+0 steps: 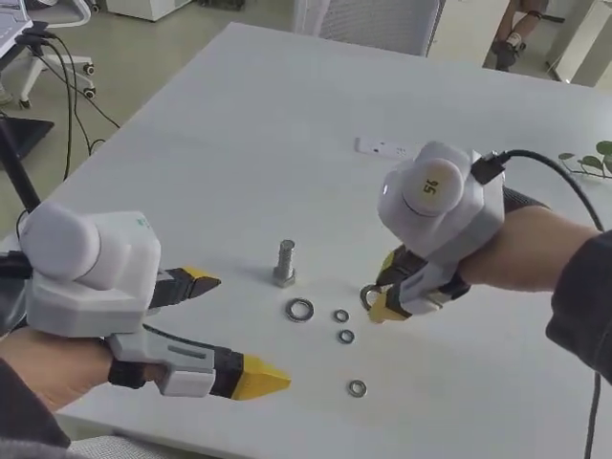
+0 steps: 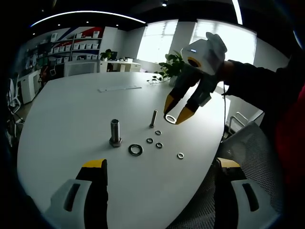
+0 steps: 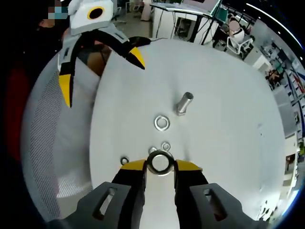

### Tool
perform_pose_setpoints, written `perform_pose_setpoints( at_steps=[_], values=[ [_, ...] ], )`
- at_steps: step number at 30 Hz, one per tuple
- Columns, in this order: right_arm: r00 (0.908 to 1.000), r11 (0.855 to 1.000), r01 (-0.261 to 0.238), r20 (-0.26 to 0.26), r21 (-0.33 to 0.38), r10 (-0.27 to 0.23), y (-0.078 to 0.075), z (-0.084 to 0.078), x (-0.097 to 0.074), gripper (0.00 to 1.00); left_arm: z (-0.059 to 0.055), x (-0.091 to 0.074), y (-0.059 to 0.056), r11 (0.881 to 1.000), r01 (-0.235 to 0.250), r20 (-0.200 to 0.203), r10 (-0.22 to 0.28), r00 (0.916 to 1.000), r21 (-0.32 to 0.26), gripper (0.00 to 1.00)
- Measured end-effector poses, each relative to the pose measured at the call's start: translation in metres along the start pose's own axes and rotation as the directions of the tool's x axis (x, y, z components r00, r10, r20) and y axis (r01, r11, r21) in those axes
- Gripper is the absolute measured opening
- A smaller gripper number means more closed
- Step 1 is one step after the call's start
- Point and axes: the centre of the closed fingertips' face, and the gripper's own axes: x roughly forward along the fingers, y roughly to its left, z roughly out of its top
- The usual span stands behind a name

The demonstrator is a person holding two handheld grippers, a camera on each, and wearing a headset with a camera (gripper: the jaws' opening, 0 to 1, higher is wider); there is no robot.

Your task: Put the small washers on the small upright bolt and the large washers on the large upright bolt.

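The right tongs [image 3: 160, 165], clamped on a large-looking washer [image 3: 159, 162] at lower centre of the right gripper view, may drop it or jam it tilted on the large bolt [image 3: 184, 103] above; the left tongs [image 2: 160, 164] stand apart.

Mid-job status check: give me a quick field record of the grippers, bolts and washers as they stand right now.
right gripper: shut on large washer, lifted off the table
left gripper: open, holding nothing
large bolt: upright, no washer on it
small bolt: upright, no washer on it
second large washer: flat on the table, beside the large bolt
small washers: loose on the table, none on a bolt
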Motion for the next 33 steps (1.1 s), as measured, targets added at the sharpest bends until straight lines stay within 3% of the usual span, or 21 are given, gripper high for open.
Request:
perform_pose_setpoints(
  at_steps=[21,33],
  values=[
    [0.9993,0.984,0.037,-0.005,-0.172,-0.038,-0.032,0.066,-0.018,0.23,0.0,-0.002,0.001,1.0,-0.008,0.008,0.008,0.9999,-0.004,0.93],
    [0.9997,0.975,0.015,-0.017,-0.223,-0.02,-0.042,0.087,-0.008,0.23,-0.002,-0.001,0.0,1.0,-0.009,0.004,0.009,0.9999,-0.006,0.93]
  ],
)
